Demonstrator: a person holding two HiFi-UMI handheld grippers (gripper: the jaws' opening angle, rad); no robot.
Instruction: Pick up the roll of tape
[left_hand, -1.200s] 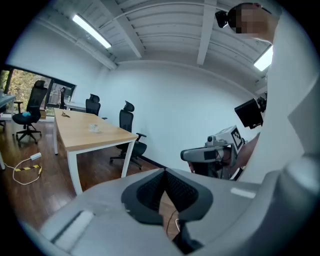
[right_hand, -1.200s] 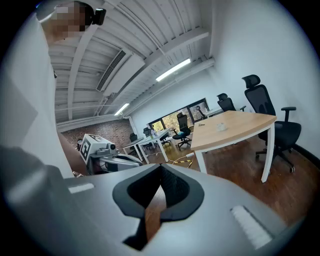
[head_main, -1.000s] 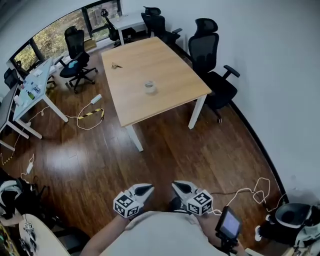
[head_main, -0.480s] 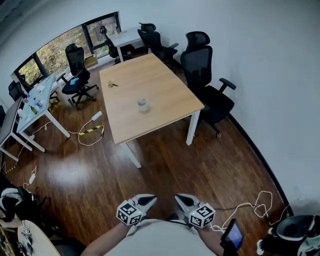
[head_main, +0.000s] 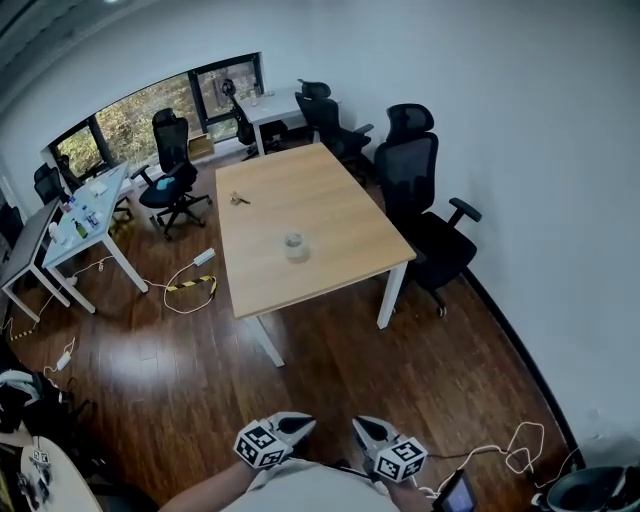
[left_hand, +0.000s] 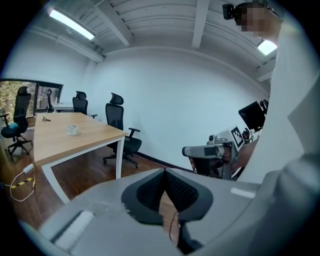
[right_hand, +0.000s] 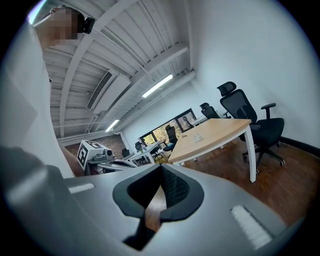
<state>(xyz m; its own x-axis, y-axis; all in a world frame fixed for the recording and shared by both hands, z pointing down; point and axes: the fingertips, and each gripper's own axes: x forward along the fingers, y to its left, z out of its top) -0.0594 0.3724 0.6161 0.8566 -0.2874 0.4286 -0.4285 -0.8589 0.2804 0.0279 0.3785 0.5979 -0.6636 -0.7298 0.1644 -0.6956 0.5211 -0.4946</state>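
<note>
Head view: roll of tape (head_main: 295, 245) sits on the table (head_main: 335, 195). Far off, the left gripper (head_main: 303, 423) and right gripper (head_main: 359, 426) are pressed together, empty.

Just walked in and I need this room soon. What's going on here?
A person stands well back from the table, holding the left hand-held gripper and the right hand-held gripper close to the body. Both are shut with nothing between the jaws. The tape roll sits untouched near the middle of the table, and a small item lies nearer its far end. Nothing has been picked up yet.
</note>
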